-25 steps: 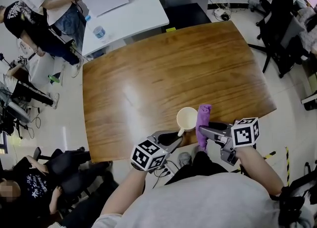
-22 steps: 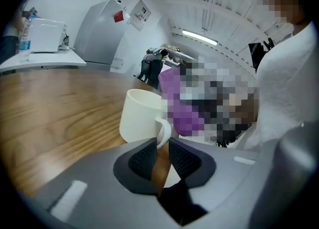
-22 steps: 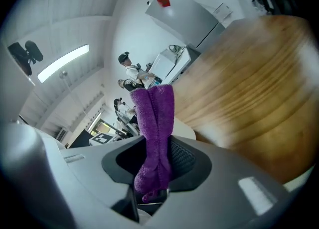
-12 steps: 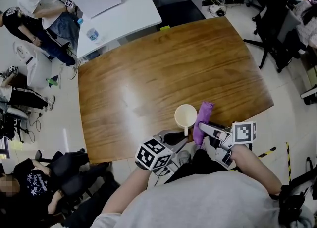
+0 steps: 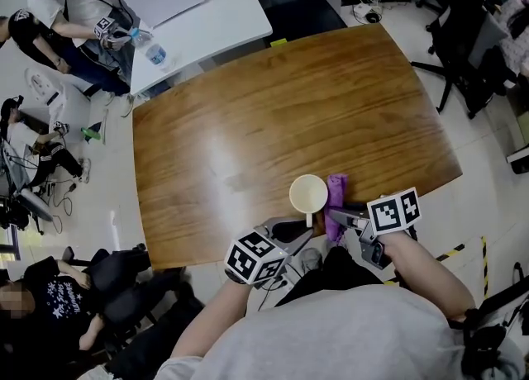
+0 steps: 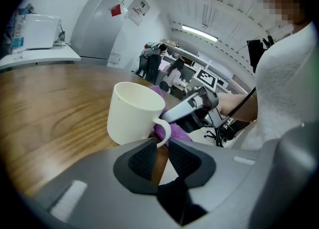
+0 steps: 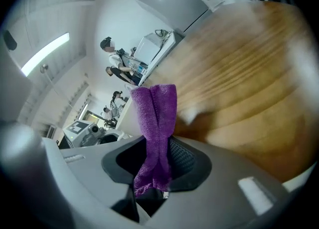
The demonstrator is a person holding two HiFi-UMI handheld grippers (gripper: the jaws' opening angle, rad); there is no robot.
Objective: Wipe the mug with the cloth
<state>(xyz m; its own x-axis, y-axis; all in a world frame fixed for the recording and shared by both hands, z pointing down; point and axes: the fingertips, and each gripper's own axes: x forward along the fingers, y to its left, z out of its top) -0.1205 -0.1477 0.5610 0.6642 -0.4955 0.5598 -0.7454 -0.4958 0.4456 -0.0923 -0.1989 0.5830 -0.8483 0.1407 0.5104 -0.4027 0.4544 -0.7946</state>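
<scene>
The mug point(image 5: 308, 195) is pinched by its handle point(image 6: 163, 125) in the left gripper's point(image 6: 159, 146) jaws, near the bench point(image 5: 248, 122) edge. The cloth point(image 7: 155, 118) is clamped in the right gripper's point(image 7: 158, 153) jaws. Under hard wiping pressure, the mug could be twisted loose or tipped.

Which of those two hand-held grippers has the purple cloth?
The right gripper: the purple cloth is pinched between its fingers. The left gripper holds the mug by its handle.

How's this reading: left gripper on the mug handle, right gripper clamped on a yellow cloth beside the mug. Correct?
No: the cloth is purple, not yellow, as the right gripper view shows. The rest holds: left gripper on the mug handle, right gripper clamped on the cloth beside the mug.
</scene>
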